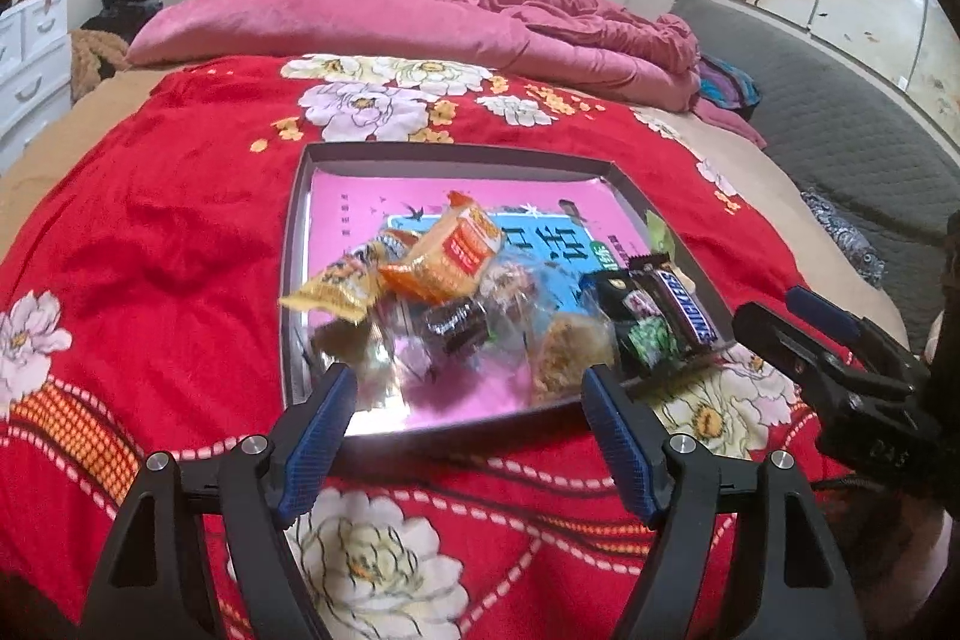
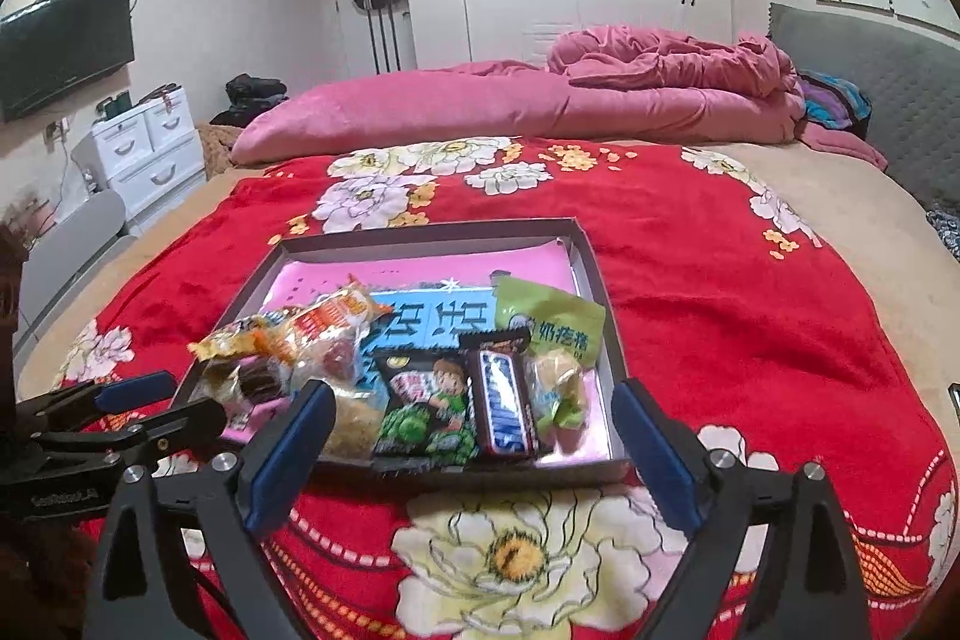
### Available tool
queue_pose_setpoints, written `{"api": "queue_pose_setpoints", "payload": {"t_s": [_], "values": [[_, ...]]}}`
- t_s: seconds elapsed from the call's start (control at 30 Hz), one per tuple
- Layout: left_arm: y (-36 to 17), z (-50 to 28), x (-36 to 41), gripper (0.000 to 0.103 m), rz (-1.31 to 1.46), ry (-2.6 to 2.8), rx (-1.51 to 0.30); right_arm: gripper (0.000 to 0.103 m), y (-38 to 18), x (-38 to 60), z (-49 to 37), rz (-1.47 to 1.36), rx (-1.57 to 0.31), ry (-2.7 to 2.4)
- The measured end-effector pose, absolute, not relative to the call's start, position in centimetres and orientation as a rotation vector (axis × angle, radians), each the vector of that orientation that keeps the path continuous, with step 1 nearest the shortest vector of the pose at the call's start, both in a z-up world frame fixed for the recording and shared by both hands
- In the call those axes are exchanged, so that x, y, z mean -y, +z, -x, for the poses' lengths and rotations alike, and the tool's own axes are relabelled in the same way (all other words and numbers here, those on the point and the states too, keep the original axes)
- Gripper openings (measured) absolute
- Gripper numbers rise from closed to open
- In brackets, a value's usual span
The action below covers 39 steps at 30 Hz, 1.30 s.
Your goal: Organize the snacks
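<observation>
1. the left gripper (image 1: 467, 379) has its two fingers spread wide with nothing between them; each finger is black plastic faced with a ribbed blue pad (image 1: 318, 436), and the tips frame the near edge of the box.
2. the right gripper (image 2: 474, 400) is likewise wide apart and holds nothing, its blue pads (image 2: 654, 454) smoother in look, its tips just short of the box's near rim.
3. the shallow box (image 1: 297, 196) is rectangular, with low grey card walls and a glossy pink floor carrying a blue panel of large chinese characters; it lies on the bed just beyond both grippers.
4. the snacks sit piled in the near half of the box. toward 9 o'clock are crinkled yellow and orange foil packets (image 1: 447, 250), shiny, with red labels too blurred to read.
5. toward 3 o'clock in the left view lies a dark bar reading "snickers" (image 1: 687, 307), beside a black pouch (image 2: 429, 403) printed with a cartoon boy and green shapes.
6. at 1 o'clock in the right view a pale green packet (image 2: 549, 319) bears chinese writing; clear-wrapped pieces lie near it.
7. the red blanket (image 2: 720, 280) under the box is plush, patterned with white and yellow flowers; a pink quilt (image 2: 540, 106) is bunched at 12 o'clock.
</observation>
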<state>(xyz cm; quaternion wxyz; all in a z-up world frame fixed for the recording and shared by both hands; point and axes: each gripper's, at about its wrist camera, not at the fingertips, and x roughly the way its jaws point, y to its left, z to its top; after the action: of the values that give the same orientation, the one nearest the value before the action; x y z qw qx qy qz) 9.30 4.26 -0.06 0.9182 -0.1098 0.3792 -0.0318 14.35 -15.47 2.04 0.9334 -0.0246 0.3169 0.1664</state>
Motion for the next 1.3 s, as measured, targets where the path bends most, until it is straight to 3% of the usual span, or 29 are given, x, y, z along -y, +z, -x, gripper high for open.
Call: {"api": "queue_pose_setpoints", "payload": {"t_s": [0.6,1.3], "values": [[-0.5,-2.8,-1.6,0.078,0.198,-0.004,-0.887,0.095,0.3,17.3,-6.8,0.082,-0.769,0.351],[-0.6,-2.8,-1.4,0.078,0.2,-0.012,-0.891,0.096,0.0,17.6,-6.8,0.053,-0.772,0.345]]}}
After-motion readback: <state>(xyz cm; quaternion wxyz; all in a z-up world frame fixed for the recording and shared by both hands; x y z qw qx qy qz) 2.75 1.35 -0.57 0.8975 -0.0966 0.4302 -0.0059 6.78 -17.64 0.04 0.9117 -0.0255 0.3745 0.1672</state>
